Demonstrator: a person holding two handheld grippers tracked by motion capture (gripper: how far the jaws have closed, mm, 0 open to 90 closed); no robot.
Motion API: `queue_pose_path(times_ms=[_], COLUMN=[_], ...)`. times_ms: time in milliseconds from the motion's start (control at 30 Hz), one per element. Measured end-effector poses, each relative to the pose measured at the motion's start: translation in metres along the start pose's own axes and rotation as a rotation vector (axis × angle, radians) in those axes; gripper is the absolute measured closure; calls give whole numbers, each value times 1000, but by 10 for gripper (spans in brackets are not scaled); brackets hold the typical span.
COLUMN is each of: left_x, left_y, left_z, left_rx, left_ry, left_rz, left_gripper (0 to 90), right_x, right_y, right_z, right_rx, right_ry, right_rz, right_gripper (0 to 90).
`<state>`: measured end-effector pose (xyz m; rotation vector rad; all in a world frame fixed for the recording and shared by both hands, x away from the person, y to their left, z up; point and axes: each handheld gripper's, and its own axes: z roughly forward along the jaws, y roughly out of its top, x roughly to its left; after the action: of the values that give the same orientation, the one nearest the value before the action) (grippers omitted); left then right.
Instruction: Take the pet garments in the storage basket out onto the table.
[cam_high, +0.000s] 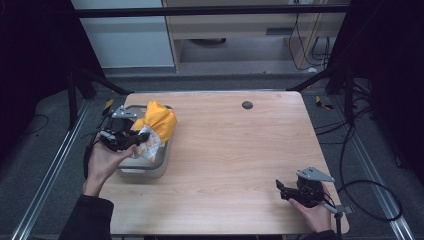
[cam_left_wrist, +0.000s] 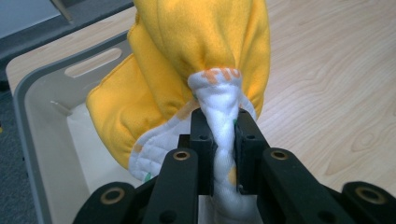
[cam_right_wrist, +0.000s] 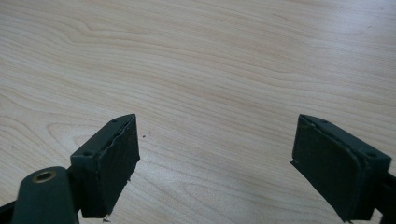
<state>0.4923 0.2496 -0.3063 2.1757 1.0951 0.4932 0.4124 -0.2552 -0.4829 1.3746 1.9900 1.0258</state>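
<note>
My left gripper (cam_left_wrist: 223, 140) is pinched tight on a twisted white neck of the cloth (cam_left_wrist: 201, 60), its two black jaws pressing the quilted fabric between them. The cloth is soft and padded: yellow fleece on one side, white quilting with orange print on the other, bunched into a puffy bundle. From above, the left gripper (cam_high: 131, 140) holds that cloth (cam_high: 157, 125) over the bin (cam_high: 145, 170), with the bundle rising above the bin's far rim and leaning toward the bare wood beside it. The bin (cam_left_wrist: 32, 130) is a grey plastic box with rounded corners, a pale smooth inside and a slot handle cut in its wall; it sits at the table's left edge. My left hand (cam_high: 102, 162) reaches up along the bin's left side, forearm in a dark sleeve.

The table (cam_high: 235, 150) is light wood with wavy grain and a small dark round cap (cam_high: 247, 105) well beyond the bin, to its right.

My right gripper (cam_high: 283, 187) rests low at the table's near right corner, far from the bin, pointing left. Its jaws are spread wide over bare wood, flat dark pads (cam_right_wrist: 121, 158) facing each other.
</note>
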Motion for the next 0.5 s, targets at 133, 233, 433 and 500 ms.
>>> queue_pose_path(times_ms=[133,233,433,500], left_x=[-7,-12,-30,-35], left_y=[4,6,14,16], left_z=[-3,-4,-6,-6], left_rx=[-17,-19,-18,-14], left_ry=[-28,-43,-79,-90], left_rz=[29,45,105,119], left_gripper=[809,810,810,809], right_x=[0,0,0,0], right_y=[0,0,0,0], right_z=[0,0,0,0], right_rx=[-1,0,-2,-3], right_ry=[0,0,-1,-2], right_rz=[-1,-2,-2,-3], right_gripper=[146,146,146,146])
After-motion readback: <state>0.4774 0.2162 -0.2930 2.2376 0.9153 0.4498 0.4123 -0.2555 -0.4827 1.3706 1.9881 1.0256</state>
